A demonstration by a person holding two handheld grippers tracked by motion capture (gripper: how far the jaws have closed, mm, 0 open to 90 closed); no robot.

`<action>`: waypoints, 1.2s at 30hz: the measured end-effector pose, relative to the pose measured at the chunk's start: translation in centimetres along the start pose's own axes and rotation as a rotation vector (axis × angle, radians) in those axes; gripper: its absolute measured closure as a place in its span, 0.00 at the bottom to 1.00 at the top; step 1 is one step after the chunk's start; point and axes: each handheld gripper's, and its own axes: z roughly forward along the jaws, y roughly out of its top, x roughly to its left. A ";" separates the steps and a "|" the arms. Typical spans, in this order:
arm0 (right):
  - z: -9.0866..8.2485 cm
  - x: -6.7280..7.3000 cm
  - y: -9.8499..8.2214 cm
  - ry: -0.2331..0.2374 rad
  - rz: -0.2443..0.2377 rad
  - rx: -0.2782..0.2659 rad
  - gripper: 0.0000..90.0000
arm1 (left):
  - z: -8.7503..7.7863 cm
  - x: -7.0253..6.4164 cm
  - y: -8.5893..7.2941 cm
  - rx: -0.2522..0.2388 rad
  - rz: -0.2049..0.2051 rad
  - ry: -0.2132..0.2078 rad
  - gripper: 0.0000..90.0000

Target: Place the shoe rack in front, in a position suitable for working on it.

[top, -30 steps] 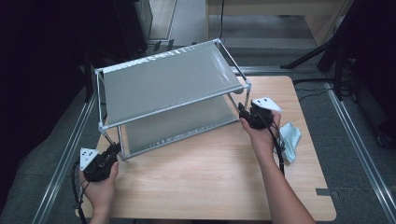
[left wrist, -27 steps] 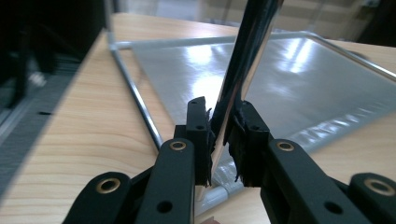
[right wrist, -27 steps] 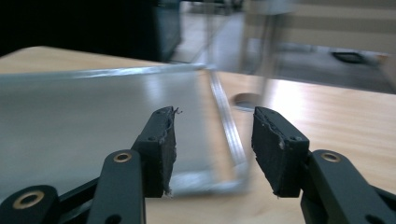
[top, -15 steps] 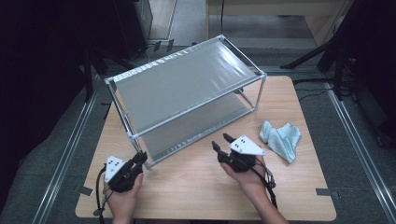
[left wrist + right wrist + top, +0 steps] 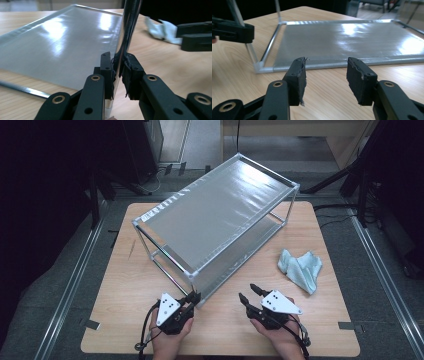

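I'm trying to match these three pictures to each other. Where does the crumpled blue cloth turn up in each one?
High view: the blue cloth lies on the table, right of the rack.
Left gripper view: a pale blur at upper right, beyond the upright post.
Right gripper view: I can't find it there.
Shared landmark: the rack's near corner post, which the left tongs clamp.

Your rack (image 5: 220, 215) sits on the table (image 5: 125, 285), running diagonally from near-left to far-right, with one shelf above the other. Its near corner post (image 5: 192, 285) points at you, and your left gripper (image 5: 191, 299) is clamped on that post low down. Your right gripper (image 5: 248, 295) sits right of it, jaws apart over bare tabletop, just in front of the rack's lower shelf (image 5: 347, 42). The cloth (image 5: 300, 269) lies on the table right of the rack, beyond your right gripper.
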 end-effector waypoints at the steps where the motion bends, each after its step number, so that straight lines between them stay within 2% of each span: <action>1: 0.0 0.0 -0.3 0.001 0.005 0.008 0.57 | 0.4 -1.0 0.0 0.001 0.019 -0.041 0.88; 4: 0.1 0.3 -0.9 0.013 0.011 0.027 0.57 | 0.7 -2.1 0.1 0.008 0.056 -0.115 0.85; 6: 0.0 0.6 -0.8 0.036 0.032 0.019 0.57 | 0.4 -2.2 0.3 0.010 0.072 -0.156 0.73; 9: 0.0 1.3 -0.3 0.063 0.042 0.010 0.56 | -0.9 -1.2 0.3 -0.005 0.109 -0.189 0.63; 10: 0.0 1.6 -0.1 0.074 0.042 0.010 0.56 | -0.9 -1.2 0.3 -0.005 0.109 -0.189 0.60; 11: 0.1 1.9 0.0 0.088 0.044 0.009 0.55 | -2.0 0.0 0.2 -0.016 0.111 -0.192 0.58; 12: 0.2 2.3 0.2 0.108 0.043 0.008 0.55 | -2.5 0.7 0.1 -0.022 0.104 -0.190 0.57; 13: 0.3 2.8 0.3 0.134 0.044 0.004 0.55 | -2.5 0.7 0.1 -0.022 0.104 -0.190 0.57; 14: 0.5 3.3 0.5 0.157 0.037 0.003 0.54 | -3.2 2.1 0.3 -0.035 0.089 -0.167 0.56; 16: 0.9 4.4 1.1 0.183 0.012 -0.002 0.54 | -3.6 3.4 0.5 -0.049 0.056 -0.122 0.57; 17: 1.0 5.1 1.4 0.177 0.001 -0.015 0.55 | -3.8 4.0 0.6 -0.053 0.044 -0.101 0.57; 19: 1.4 6.2 1.8 0.172 -0.012 -0.033 0.58 | -3.9 5.0 0.7 -0.047 0.012 -0.056 0.58; 20: 1.7 6.7 2.1 0.179 -0.015 -0.034 0.60 | -3.9 5.0 0.7 -0.047 0.012 -0.056 0.58; 21: 2.0 7.1 2.2 0.186 -0.011 -0.033 0.64 | -3.8 5.8 0.7 -0.036 -0.014 -0.020 0.58; 23: 2.6 7.5 2.4 0.189 0.009 -0.022 0.70 | -3.7 6.4 0.6 -0.032 -0.038 0.008 0.58; 25: 3.3 7.5 2.5 0.194 0.042 -0.011 0.80 | -3.5 6.8 0.6 -0.027 -0.048 0.030 0.58; 28: 3.7 7.3 2.5 0.233 0.056 -0.013 0.90 | -3.3 7.4 0.4 -0.023 -0.042 0.058 0.59; 31: 3.5 7.2 2.4 0.233 0.027 -0.010 0.91 | -3.1 8.2 0.2 -0.025 -0.062 0.118 0.61; 34: 3.0 6.5 2.2 0.241 -0.001 -0.009 0.92 | -2.9 9.1 0.2 -0.031 -0.085 0.192 0.62; 36: 2.4 5.9 2.1 0.228 -0.009 -0.007 0.92 | -2.8 9.5 0.3 -0.032 -0.098 0.218 0.61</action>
